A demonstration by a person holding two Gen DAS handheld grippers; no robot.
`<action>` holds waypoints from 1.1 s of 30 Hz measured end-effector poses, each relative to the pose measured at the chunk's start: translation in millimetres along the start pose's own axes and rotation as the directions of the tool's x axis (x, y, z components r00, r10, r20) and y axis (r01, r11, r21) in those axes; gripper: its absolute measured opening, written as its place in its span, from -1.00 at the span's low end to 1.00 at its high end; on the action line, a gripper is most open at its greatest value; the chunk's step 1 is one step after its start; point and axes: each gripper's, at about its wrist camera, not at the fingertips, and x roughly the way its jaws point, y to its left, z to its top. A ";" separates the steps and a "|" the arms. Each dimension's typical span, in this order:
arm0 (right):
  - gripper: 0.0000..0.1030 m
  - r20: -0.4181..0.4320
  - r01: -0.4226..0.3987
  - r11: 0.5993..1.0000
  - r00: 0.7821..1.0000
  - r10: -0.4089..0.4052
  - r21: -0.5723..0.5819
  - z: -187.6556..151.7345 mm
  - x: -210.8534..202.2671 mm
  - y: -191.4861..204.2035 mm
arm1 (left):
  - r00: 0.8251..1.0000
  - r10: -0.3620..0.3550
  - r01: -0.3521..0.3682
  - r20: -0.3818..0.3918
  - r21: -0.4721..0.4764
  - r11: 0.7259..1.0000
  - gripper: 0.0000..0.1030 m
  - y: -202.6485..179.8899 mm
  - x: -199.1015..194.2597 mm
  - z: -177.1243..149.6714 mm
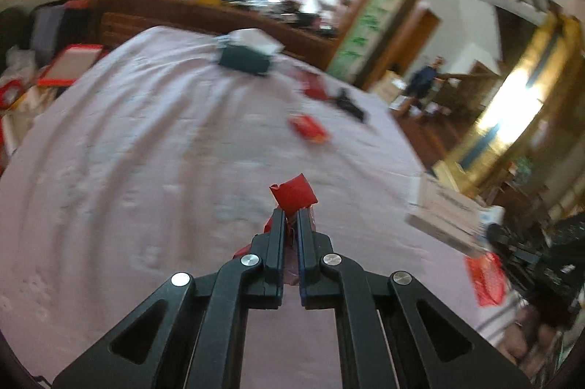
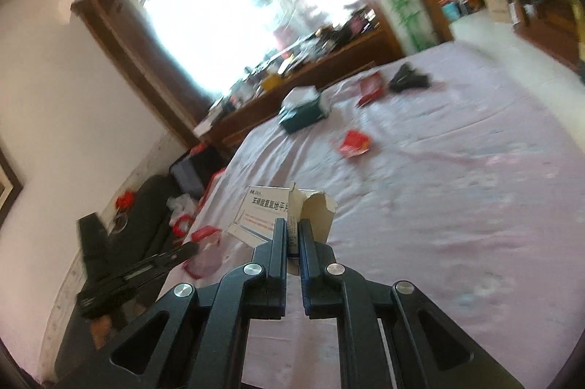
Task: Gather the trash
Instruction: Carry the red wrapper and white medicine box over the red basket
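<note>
Pink bedsheet (image 1: 146, 151) spreads out under both of your grippers, rumpled into long folds. Scattered on it ahead of you are a dark green box with a white top (image 1: 248, 54), a small red packet (image 1: 308, 127), a second red packet (image 1: 314, 85) farther off, and a black crumpled item (image 1: 349, 104) just beside that one. Nothing stands between your grippers and these things. Beyond the bed's far edge runs a brown wooden headboard shelf (image 2: 303, 71) crowded with clutter, below a bright window (image 2: 193, 23). Beside the bed, bags and red-rimmed items lie on the floor (image 2: 157, 206). A person (image 1: 426, 82) stands in the distance near a doorway.

Your left gripper (image 1: 290, 215) is closed on a red wrapper (image 1: 294, 194), which sticks out past the fingertips and hangs above the sheet. Your right gripper (image 2: 292, 224) is clamped on a torn white cardboard box (image 2: 314, 210) with blue print; its ragged open end rises past the fingertips and a printed flap juts out to the left of the jaws.
</note>
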 end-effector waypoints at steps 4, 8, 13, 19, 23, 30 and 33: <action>-0.88 0.092 0.063 0.998 0.994 -0.065 0.017 1.6 -50.6 -19.8 | 0.995 -0.099 0.099 -0.004 0.081 0.992 -0.91 -62.0 -8.5 -5.2; -0.88 0.171 0.117 0.992 0.977 -0.124 0.050 2.5 -97.5 -40.0 | 0.989 -0.146 0.143 0.006 0.161 0.977 -0.90 -112.7 -12.7 -10.5; -0.88 0.227 0.169 0.982 0.956 -0.185 0.088 1.0 -145.7 -63.2 | 0.975 -0.223 0.220 -0.014 0.221 0.950 -0.90 -164.8 -11.9 -18.5; -0.88 0.277 0.215 0.970 0.930 -0.240 0.116 -5.2 -197.5 -83.4 | 0.958 -0.281 0.285 -0.055 0.270 0.920 -0.90 -214.5 -7.1 -31.3; -0.88 0.311 0.238 0.961 0.911 -0.270 0.138 -9.8 -225.7 -91.1 | 0.951 -0.302 0.309 -0.070 0.294 0.904 -0.90 -239.8 -5.8 -39.0; -0.88 0.356 0.278 0.945 0.877 -0.324 0.175 -17.1 -264.0 -100.5 | 0.931 -0.352 0.364 -0.099 0.339 0.868 -0.90 -280.2 -6.6 -49.3; -0.88 0.370 0.292 0.937 0.863 -0.345 0.194 -14.4 -274.7 -105.2 | 0.920 -0.375 0.390 -0.113 0.355 0.849 -0.90 -298.2 -5.4 -54.6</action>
